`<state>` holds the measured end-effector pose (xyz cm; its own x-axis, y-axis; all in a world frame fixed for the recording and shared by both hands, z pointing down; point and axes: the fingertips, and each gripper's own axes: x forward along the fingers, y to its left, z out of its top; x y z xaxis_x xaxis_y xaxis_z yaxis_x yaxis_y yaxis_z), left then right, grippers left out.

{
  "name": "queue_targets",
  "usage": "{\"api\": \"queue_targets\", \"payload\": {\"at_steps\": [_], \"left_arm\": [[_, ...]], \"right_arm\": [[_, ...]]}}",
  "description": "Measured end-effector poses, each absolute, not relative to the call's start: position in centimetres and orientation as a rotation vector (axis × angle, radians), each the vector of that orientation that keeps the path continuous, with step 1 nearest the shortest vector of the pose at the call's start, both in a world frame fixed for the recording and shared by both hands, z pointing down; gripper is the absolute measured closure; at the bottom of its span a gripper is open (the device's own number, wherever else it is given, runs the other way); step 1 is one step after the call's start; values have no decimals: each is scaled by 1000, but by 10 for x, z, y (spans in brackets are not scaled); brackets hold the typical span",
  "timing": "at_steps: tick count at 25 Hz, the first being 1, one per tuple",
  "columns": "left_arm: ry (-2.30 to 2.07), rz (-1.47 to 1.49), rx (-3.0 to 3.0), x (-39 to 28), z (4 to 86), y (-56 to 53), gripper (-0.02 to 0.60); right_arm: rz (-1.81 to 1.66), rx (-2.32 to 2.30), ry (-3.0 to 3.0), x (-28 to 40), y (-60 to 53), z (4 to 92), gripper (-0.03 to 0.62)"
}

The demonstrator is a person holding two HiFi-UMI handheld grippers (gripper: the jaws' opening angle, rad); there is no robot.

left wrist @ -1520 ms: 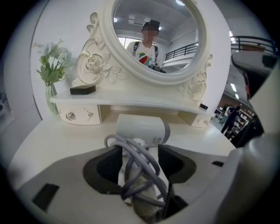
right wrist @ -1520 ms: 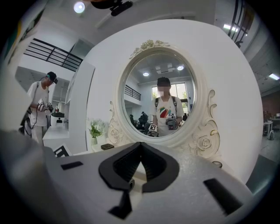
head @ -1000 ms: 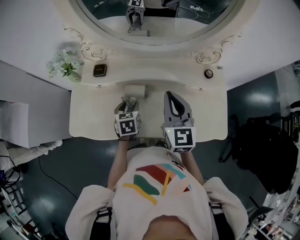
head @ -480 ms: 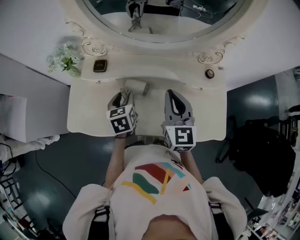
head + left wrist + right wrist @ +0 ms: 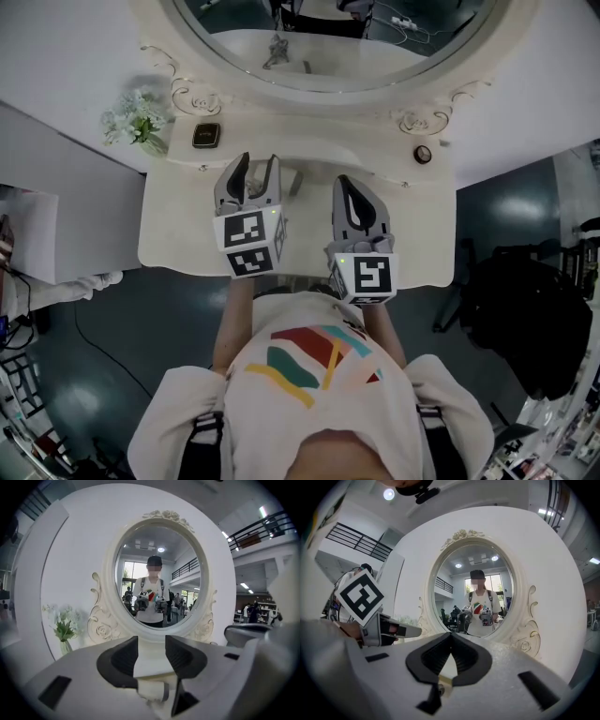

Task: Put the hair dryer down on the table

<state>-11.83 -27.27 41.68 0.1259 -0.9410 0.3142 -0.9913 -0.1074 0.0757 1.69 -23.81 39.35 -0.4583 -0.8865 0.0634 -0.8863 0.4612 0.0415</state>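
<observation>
The cream hair dryer [image 5: 292, 180] with a grey end lies on the cream dressing table [image 5: 417, 234], just under the mirror base. My left gripper [image 5: 255, 167] hangs above it and slightly to its left, open, and grips nothing. In the left gripper view, the hair dryer [image 5: 153, 691] shows low down between the spread jaws of my left gripper [image 5: 151, 641]. My right gripper [image 5: 343, 185] hovers over the table's middle right, shut and empty. The right gripper view has that gripper [image 5: 451, 635] with its tips touching.
An oval mirror [image 5: 328, 47] in a carved frame stands at the back. A vase of white flowers [image 5: 136, 122] and a small dark box [image 5: 205, 136] sit back left, a small round dark object [image 5: 423, 154] back right. A black chair [image 5: 525, 309] stands right of the table.
My left gripper has risen and moved towards the mirror, and its jaws have spread. The hair dryer stays lying on the table. The right gripper has barely moved.
</observation>
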Motion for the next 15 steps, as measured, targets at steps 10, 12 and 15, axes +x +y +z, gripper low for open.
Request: {"api": "queue_targets", "payload": {"at_steps": [10,12,15], "left_arm": [[-1975,111,2347,-101,332,-267,414],[-1973,60,2379,-97,318,-264,416],[-1951,-25,2419,-92,302,-259,417]], "right_arm": [[-55,1660,-2619,27,-244,357,594],[-56,1665,-2622,28,-244,353,594],[-70,1671,-2636,28,-242,344,594]]}}
